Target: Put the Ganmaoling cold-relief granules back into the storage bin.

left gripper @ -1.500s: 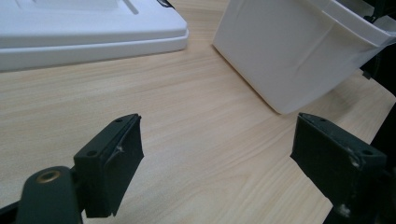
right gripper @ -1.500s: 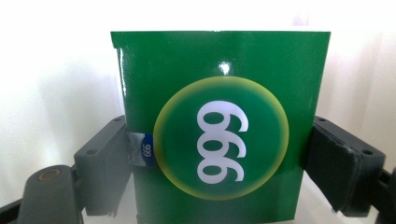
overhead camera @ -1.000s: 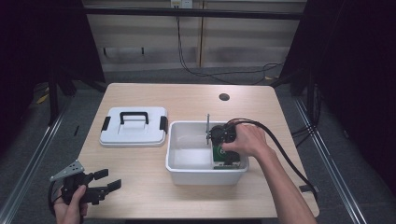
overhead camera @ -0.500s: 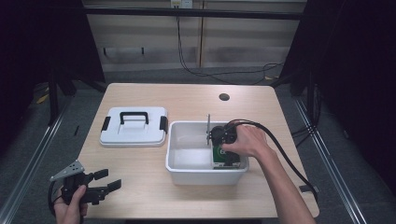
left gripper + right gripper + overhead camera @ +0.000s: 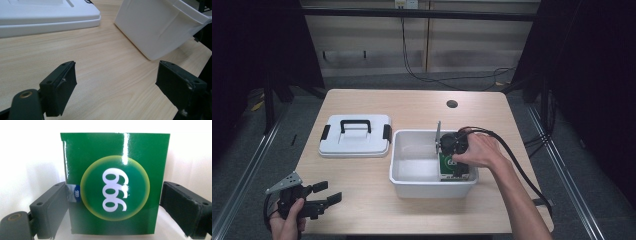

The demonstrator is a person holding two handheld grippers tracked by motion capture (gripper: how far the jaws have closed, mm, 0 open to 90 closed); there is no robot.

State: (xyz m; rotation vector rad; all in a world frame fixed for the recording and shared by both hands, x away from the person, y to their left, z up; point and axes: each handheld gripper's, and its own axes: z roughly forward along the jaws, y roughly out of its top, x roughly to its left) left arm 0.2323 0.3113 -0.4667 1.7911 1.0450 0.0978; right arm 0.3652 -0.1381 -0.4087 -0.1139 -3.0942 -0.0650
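Your right gripper has its fingers set on either side of the green box. The left finger lies against the box's left edge, at the small blue label; the right finger sits just off the box's right edge with a thin gap showing, so the grasp is not quite closed on it and the fingers are spread about the width of the box. The box stands upright between them, its glossy face with the yellow-ringed circle and white "999" turned toward the gripper's camera, white walls behind it.

In the high view your right hand holds that gripper down inside the white bin, at the bin's right end, and the green box shows just beneath the hand against the near right wall. The cable trails off from the gripper toward the right edge of the bench.

Your left gripper has its fingers spread wide with nothing between them but bare bench. It rests at the near left corner of the bench in your left hand, well apart from the bin. Ahead of it in the left gripper view are the bin's outer wall and the white lid, which lies flat on the bench just left of the bin, its black handle up.
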